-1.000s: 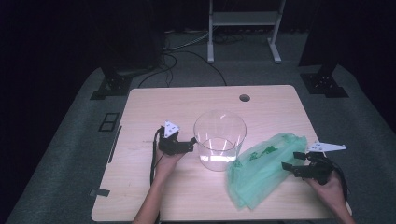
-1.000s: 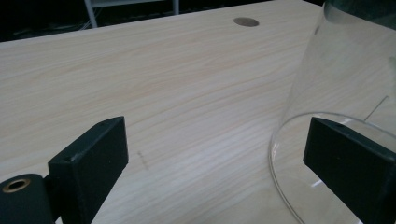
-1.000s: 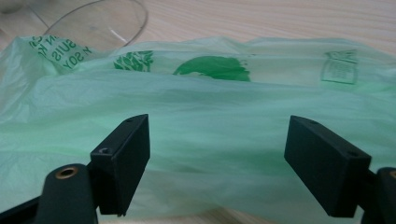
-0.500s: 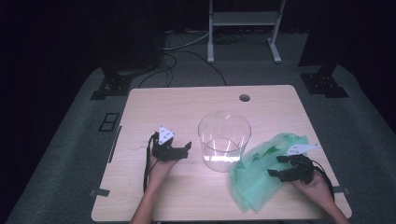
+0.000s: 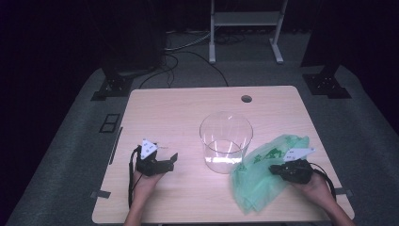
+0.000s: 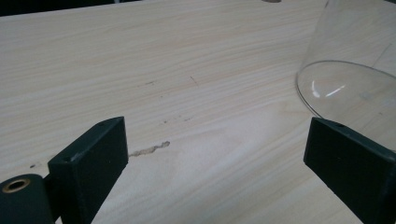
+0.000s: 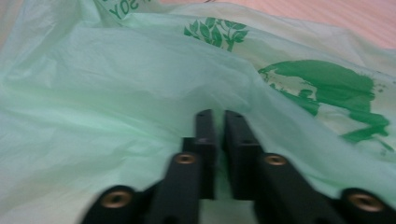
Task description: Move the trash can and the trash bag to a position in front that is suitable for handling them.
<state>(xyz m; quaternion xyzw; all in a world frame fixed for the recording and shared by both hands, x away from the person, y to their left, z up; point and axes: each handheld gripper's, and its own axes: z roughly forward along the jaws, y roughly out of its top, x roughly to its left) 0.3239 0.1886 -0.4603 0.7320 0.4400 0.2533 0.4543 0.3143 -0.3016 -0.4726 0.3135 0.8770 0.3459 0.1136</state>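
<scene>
Right gripper (image 5: 277, 168) jaws pinched on thin fold of bag (image 5: 263, 181), lying right of bin (image 5: 226, 141). Left gripper (image 5: 170, 161) wide open, empty. Risk: film slips or tears; bin tips if nudged.

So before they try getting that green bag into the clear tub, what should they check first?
1. Right claw shut on the green bag: ok, its jaws are pinched together with bag film between them.
2. Left claw open and free: ok, wide apart over bare table, holding nothing.
3. Clear tub upright, mouth up: ok.
4. Tub empty: ok, as far as the high view shows.
5. Bag's opening found: cannot tell, it lies crumpled.
6. Left claw near enough to steady the tub: ok, probably; the tub's wall sits just past its right jaw.
</scene>
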